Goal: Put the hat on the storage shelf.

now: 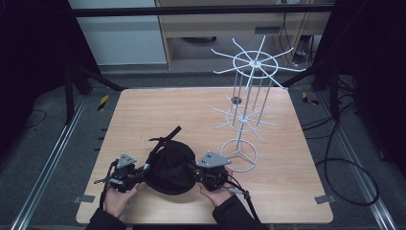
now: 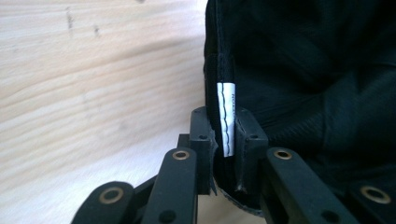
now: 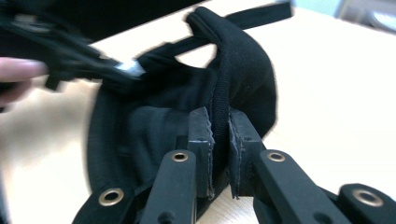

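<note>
The black cap (image 1: 170, 166) lies low in the frame on the wooden surface (image 1: 143, 110), between my grippers. My left gripper (image 2: 224, 135) is clamped on its rim beside the white label (image 2: 227, 119), my right gripper (image 3: 220, 135) on the opposite rim. It looks light, soft and floppy — the stitched rim is the firmest place to hold, and I must keep both sides lifted or it may sag.
</note>
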{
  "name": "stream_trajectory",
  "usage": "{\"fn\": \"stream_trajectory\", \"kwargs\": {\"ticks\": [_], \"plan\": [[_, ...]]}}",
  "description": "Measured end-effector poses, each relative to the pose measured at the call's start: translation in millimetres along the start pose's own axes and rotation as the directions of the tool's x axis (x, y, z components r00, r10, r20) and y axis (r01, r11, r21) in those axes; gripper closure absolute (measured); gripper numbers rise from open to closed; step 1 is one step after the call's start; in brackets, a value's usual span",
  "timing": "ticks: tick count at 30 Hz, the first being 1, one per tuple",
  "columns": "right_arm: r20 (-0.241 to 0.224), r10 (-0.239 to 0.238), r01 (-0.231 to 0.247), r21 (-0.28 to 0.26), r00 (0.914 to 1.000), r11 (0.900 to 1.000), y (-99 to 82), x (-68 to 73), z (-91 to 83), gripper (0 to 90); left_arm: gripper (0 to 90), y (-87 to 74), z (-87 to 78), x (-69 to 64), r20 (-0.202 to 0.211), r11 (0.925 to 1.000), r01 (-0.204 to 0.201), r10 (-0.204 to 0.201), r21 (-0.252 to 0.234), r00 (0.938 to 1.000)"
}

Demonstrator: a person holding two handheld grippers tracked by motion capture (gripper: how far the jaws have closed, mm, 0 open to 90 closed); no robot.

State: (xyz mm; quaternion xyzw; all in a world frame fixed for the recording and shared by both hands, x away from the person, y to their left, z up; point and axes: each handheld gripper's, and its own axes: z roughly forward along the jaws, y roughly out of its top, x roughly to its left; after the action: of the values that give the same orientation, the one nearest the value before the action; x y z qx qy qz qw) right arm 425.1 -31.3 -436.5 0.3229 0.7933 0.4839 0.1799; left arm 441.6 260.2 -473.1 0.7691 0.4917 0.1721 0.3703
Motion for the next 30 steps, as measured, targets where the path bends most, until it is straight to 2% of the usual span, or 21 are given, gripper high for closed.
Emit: {"fn": "stream_trajectory", "kwargs": {"ticks": [1,2,4,6,8,13,18,21,25,28,30], "plan": [[-0.028,-0.039,0.039,0.004,0.9988,0.9992,1.4,2.9,-4.8,80.9,78.7,1.0,3.0,-1.0,0.002,1.0000,-0.001,0.001,-0.003,1.0000],[-0.028,-0.039,0.039,0.004,0.9988,0.9992,1.4,2.9,-4.8,80.9,78.7,1.6,5.6,-2.0,0.006,1.0000,-0.002,0.002,-0.008,1.0000],[-0.063,-0.082,0.084,0.034,0.9947,0.9959,-5.6,8.6,-5.6,79.7,77.4,2.4,10.0,-2.9,0.020,1.0000,0.000,0.000,-0.009,0.9998],[-0.068,-0.089,0.092,0.041,0.9937,0.9949,-8.1,9.9,-5.2,79.3,76.7,2.3,13.0,-4.1,0.028,1.0000,-0.003,0.003,-0.004,0.9996],[-0.062,-0.098,0.102,0.062,0.9932,0.9928,-14.9,13.5,-4.0,78.6,75.8,1.3,14.6,-6.5,0.028,0.9996,-0.028,0.027,0.010,0.9992],[-0.030,-0.074,0.076,0.094,0.9968,0.9926,-26.1,13.5,-2.7,78.2,67.6,0.6,9.2,-7.6,0.045,0.9994,-0.031,0.030,0.013,0.9985],[-0.004,-0.048,0.048,0.130,0.9989,0.9904,-35.9,12.4,0.6,79.5,56.7,2.3,-8.2,-6.1,0.045,0.9993,-0.025,0.026,-0.028,0.9987],[0.007,-0.029,0.028,0.137,0.9996,0.9901,-37.0,10.9,2.6,80.9,55.7,4.1,-20.2,-7.4,0.039,0.9984,-0.018,0.020,-0.054,0.9990],[0.023,-0.014,0.011,0.132,0.9996,0.9912,-36.3,10.5,3.0,81.6,57.2,9.3,-36.2,-16.2,0.042,0.9967,-0.031,0.034,-0.075,0.9985],[0.029,-0.006,0.002,0.130,0.9996,0.9915,-36.0,10.4,3.1,81.6,61.8,14.3,-47.3,-28.3,0.063,0.9947,-0.040,0.046,-0.095,0.9970],[0.033,-0.002,-0.002,0.128,0.9994,0.9918,-35.8,10.3,2.9,81.6,62.4,16.2,-49.1,-38.0,0.076,0.9935,-0.056,0.064,-0.099,0.9951]]}}
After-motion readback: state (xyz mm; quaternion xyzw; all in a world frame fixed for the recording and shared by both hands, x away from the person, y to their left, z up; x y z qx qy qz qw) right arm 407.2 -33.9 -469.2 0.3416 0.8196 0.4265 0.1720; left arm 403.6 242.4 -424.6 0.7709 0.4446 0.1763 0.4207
